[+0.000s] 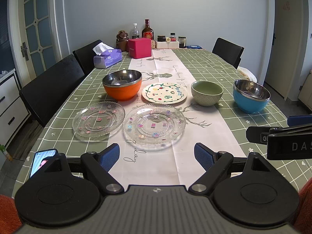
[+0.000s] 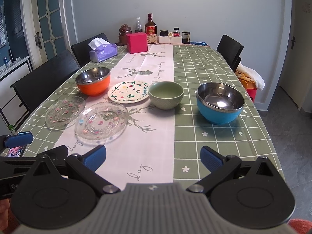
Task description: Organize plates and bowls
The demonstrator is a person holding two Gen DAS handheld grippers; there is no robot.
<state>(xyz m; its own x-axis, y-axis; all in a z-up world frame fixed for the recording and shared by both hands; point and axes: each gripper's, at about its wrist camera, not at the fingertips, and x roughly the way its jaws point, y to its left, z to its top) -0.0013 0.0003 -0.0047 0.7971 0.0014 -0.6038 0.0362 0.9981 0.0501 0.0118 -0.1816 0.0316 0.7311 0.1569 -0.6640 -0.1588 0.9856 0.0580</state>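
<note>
Two clear glass plates with small flowers lie side by side at the front: the left one [image 1: 98, 119] [image 2: 65, 112] and the right one [image 1: 154, 125] [image 2: 101, 123]. Behind them stand an orange steel-lined bowl [image 1: 122, 84] [image 2: 93, 80], a white painted plate [image 1: 164, 93] [image 2: 128, 91], a green ceramic bowl [image 1: 206, 93] [image 2: 166, 94] and a blue steel-lined bowl [image 1: 251, 96] [image 2: 220, 102]. My left gripper [image 1: 157, 157] is open and empty just in front of the right glass plate. My right gripper [image 2: 153, 158] is open and empty, short of the green and blue bowls.
The table [image 1: 204, 64] has a green checked cloth with a white runner. A purple tissue box [image 1: 107, 58], a pink box [image 1: 139, 48] and bottles and jars [image 1: 147, 30] stand at the far end. A phone [image 1: 42, 160] lies at the front left. Black chairs [image 1: 52, 85] line both sides.
</note>
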